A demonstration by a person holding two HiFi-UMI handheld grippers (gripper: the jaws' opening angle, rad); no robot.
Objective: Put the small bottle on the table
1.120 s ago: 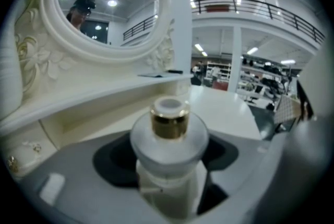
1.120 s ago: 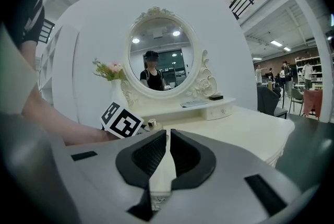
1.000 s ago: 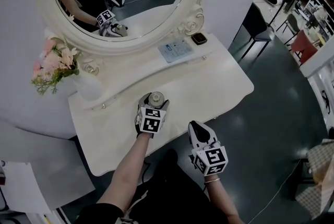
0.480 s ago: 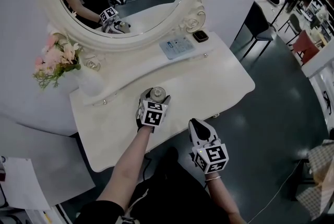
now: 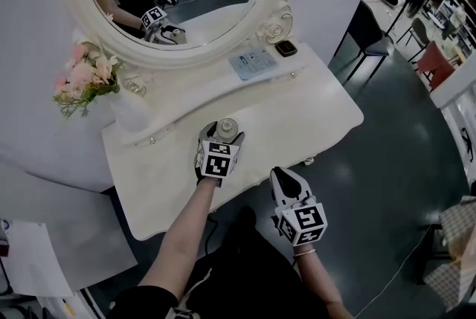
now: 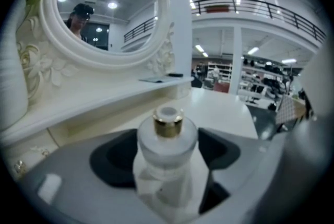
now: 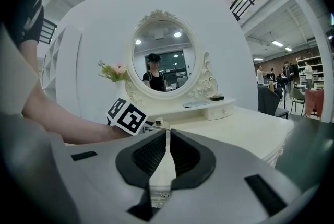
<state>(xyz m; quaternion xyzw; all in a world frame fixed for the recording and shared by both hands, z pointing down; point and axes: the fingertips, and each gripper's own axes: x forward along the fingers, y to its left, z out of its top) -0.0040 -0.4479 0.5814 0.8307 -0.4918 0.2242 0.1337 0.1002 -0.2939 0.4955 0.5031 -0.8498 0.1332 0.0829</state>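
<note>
Frosted, gold-collared bottle (image 6: 167, 147) stands on glossy white counter (image 5: 316, 113), between left tool's (image 5: 222, 136) just-opening jaws; right tool (image 5: 282, 178) closed, just off the counter's front edge.

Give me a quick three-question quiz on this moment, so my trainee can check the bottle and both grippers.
1. Multiple choice: how is the small bottle placed? A) upright on the table, between the left gripper's jaws; B) lying on its side on the table; C) lifted clear of the table.
2. True or false: the right gripper has its jaws together with nothing between them.
3. Fill in: the bottle's collar is ___ in colour.
Key: 1 A (the left jaws have just been opening, and the pads look clear of the bottle). 2 true. 3 gold.
</note>
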